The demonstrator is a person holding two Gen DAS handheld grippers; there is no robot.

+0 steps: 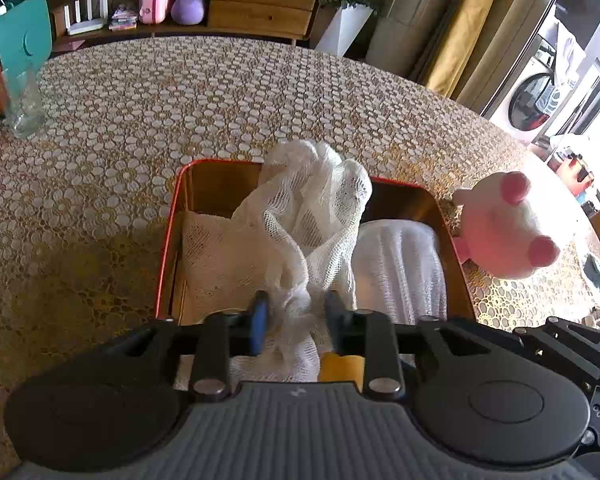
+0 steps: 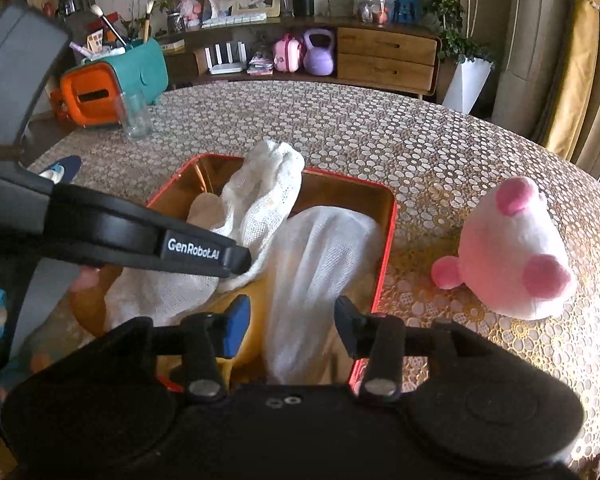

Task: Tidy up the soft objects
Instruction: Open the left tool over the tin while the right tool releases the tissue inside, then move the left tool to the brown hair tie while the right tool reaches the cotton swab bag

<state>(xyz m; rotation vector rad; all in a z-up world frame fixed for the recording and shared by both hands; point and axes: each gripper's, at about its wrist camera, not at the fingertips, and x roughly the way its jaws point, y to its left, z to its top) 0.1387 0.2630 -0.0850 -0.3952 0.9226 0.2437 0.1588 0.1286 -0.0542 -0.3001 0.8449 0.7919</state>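
the counter [image 2: 420, 152] carries a red tray [image 2: 390, 216] so the soft things stay together. inside i've got white cloth [image 1: 300, 220], bunched high at the back because it isn't flattened. a pink plush [image 2: 512, 252] sits just right of the tray, not yet in. my left gripper [image 1: 296, 316] has fingers parted around mesh; my right gripper [image 2: 290, 324] is spread, cloth between, not pinched.

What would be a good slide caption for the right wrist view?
Right gripper open over white mesh cloth in red-rimmed tin; pink plush toy waits beside it.
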